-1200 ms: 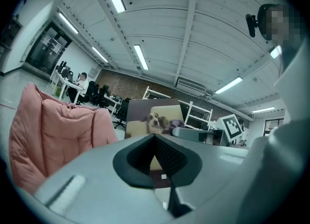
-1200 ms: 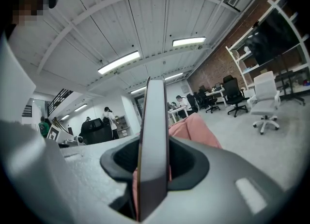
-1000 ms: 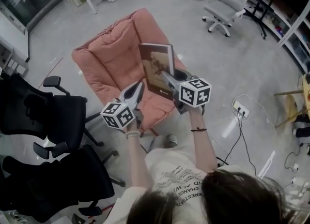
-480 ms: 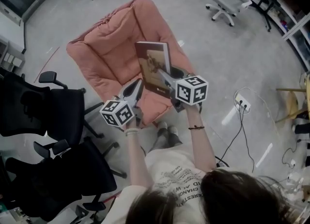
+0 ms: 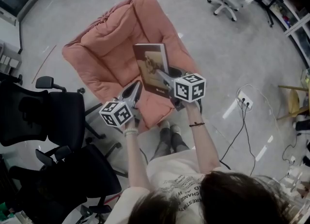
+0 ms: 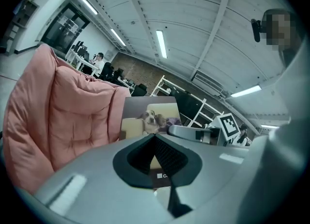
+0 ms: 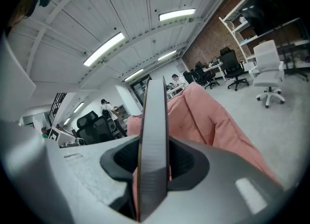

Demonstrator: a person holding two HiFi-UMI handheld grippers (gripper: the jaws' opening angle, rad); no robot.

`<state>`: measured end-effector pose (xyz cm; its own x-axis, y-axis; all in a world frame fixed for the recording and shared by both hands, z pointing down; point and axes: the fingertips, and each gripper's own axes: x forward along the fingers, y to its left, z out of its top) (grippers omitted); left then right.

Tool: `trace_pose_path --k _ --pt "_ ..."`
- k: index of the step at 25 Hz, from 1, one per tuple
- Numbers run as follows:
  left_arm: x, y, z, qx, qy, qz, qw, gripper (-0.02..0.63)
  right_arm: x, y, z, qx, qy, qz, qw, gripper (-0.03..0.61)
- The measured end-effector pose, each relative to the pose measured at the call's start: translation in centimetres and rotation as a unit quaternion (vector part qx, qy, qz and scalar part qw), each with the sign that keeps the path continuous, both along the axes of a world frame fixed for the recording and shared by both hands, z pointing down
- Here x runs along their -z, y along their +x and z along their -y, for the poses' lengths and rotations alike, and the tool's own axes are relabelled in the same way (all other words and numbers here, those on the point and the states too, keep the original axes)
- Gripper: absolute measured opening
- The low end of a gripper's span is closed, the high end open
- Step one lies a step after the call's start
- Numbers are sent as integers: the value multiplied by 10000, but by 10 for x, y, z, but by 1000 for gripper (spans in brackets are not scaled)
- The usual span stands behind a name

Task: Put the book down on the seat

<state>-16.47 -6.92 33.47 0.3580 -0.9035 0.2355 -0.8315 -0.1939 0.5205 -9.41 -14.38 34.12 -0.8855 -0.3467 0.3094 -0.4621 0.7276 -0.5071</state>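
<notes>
The right claw [image 5: 158,76] gripped the book [image 5: 151,62] by its near edge, holding it upright with its dog-photo cover turned toward the left claw [image 5: 136,87], which hung just beside it, jaws closed on nothing. Ahead of and beneath both claws spread the pink cushioned seat [image 5: 104,49]; whether the book touched it was unclear.
</notes>
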Motion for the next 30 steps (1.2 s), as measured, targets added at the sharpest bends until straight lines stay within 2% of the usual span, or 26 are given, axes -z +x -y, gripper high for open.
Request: trace_pose_path --k 9,15,25,30 --pt "-50 -1 28 -253 -252 -165 9992 -11 -65 -16 35 179 -218 -333 9990 149" --pt "-107 -16 63 -298 -362 -261 9986 -11 -121 -33 69 215 -310 -450 9983 149" --pt "-176 -16 82 -659 -709 -308 9948 -11 -180 -52 81 309 -459 -540 9970 149" --pt "-203 -22 83 -684 -853 -328 9935 -11 -212 -54 86 321 -532 -677 9958 149"
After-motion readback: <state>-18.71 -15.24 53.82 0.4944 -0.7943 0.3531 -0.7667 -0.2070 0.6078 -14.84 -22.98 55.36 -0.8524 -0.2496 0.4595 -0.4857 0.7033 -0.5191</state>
